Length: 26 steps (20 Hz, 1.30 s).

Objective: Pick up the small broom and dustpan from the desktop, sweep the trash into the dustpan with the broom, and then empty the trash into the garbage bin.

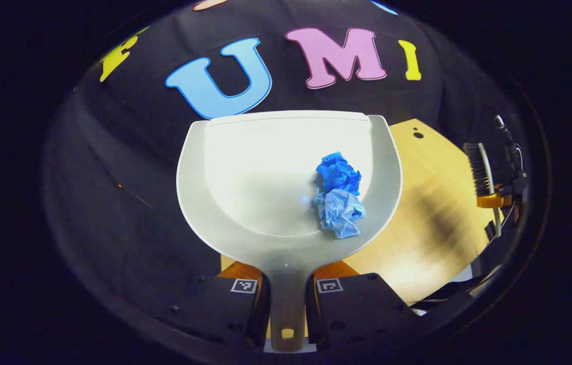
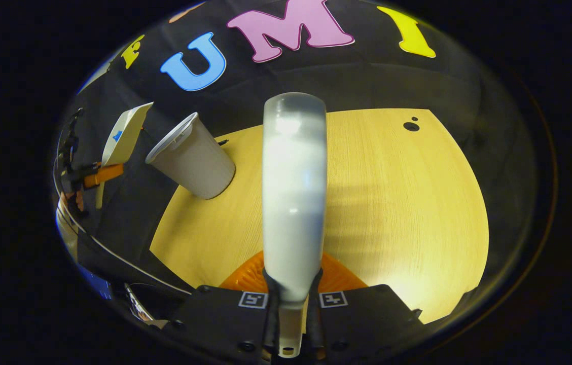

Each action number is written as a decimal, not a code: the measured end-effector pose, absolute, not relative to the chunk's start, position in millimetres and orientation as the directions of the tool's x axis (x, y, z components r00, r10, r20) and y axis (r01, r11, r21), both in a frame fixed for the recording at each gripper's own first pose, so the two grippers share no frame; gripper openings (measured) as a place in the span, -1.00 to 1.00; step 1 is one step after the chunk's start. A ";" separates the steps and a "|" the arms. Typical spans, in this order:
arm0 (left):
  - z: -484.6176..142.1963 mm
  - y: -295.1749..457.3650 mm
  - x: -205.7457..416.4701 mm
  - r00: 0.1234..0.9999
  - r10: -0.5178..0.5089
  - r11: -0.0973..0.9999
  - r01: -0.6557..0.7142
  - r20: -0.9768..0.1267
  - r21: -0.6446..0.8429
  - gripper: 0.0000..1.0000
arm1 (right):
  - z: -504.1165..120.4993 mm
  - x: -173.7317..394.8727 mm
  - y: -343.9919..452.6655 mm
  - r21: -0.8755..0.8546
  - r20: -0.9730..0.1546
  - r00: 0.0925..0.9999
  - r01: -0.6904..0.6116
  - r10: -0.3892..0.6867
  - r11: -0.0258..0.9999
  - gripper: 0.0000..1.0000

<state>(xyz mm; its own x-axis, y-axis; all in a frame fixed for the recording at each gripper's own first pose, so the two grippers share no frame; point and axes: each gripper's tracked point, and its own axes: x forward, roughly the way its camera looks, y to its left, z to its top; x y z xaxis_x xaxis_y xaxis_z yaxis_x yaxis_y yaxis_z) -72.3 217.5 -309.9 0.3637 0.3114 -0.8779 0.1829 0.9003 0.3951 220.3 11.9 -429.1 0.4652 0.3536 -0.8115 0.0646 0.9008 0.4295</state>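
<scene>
In the left gripper view, the left gripper (image 1: 286,296) was clamped on the handle of the white dustpan (image 1: 245,167), both fingers pressed against its sides, with the pan held out in front over the edge of the wooden desktop (image 1: 438,203). Two crumpled paper balls lay in the pan toward its right side, a dark blue one (image 1: 337,172) touching a lighter blue one (image 1: 341,213) just below it. At the far right of that view the small broom (image 1: 479,170) appeared with its dark bristles, held in the other gripper. In the right gripper view, the right gripper (image 2: 293,304) was closed on the broom's handle, the pale back of the broom (image 2: 293,192) reaching forward above the desktop (image 2: 407,203). The white garbage bin (image 2: 194,159) stood near the desktop's left edge, and the dustpan (image 2: 124,134) showed farther left, tilted.
</scene>
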 end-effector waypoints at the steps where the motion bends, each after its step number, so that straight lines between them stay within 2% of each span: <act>1: -312.6 217.3 -74.3 0.341 0.358 0.878 0.193 -0.869 0.438 -0.50 | -433.1 212.0 14.1 0.434 -0.816 0.453 0.067 0.360 0.899 -0.55; 6: -283.5 225.9 -74.3 0.253 0.596 0.672 0.361 -0.762 0.646 -0.48 | -443.4 197.1 11.5 0.427 -0.826 0.435 0.070 0.357 0.902 -0.55; 10: -273.1 231.7 -72.4 0.276 0.743 0.398 0.550 -0.610 0.734 -0.48 | -451.5 189.3 6.3 0.427 -0.833 0.426 0.091 0.353 0.899 -0.55; 14: -256.6 241.8 -70.9 0.378 0.850 0.014 0.681 -0.368 0.732 -0.48 | -454.7 182.0 5.7 0.414 -0.842 0.414 0.084 0.346 0.907 -0.55; 16: -254.2 244.7 -69.2 0.457 0.847 -0.174 0.721 -0.271 0.671 -0.48 | -455.1 180.6 4.8 0.410 -0.844 0.411 0.082 0.344 0.908 -0.55; 18: -255.0 241.3 -68.6 0.519 0.820 -0.294 0.742 -0.239 0.602 -0.48 | -455.5 181.5 4.3 0.408 -0.845 0.411 0.084 0.342 0.909 -0.55; 21: -257.4 236.9 -66.6 0.569 0.783 -0.349 0.736 -0.250 0.580 -0.48 | -455.7 180.8 6.3 0.403 -0.848 0.406 0.079 0.340 0.912 -0.55; 23: -258.2 235.2 -68.7 0.568 0.774 -0.276 0.700 -0.280 0.658 -0.48 | -455.2 180.4 7.4 0.396 -0.850 0.405 0.069 0.337 0.916 -0.55; 26: -255.5 222.4 -67.9 0.573 0.738 -0.100 0.616 -0.357 0.781 -0.48 | -451.9 181.2 8.3 0.390 -0.851 0.405 0.064 0.333 0.919 -0.55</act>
<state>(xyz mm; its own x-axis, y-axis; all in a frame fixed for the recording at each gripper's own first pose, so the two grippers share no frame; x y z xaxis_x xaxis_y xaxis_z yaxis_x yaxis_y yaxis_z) -67.9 222.4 -255.5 0.5728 0.7377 -0.3574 0.6161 -0.0999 0.7813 181.2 8.3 -451.9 0.4053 0.3331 -0.8514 0.0644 0.9186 0.3900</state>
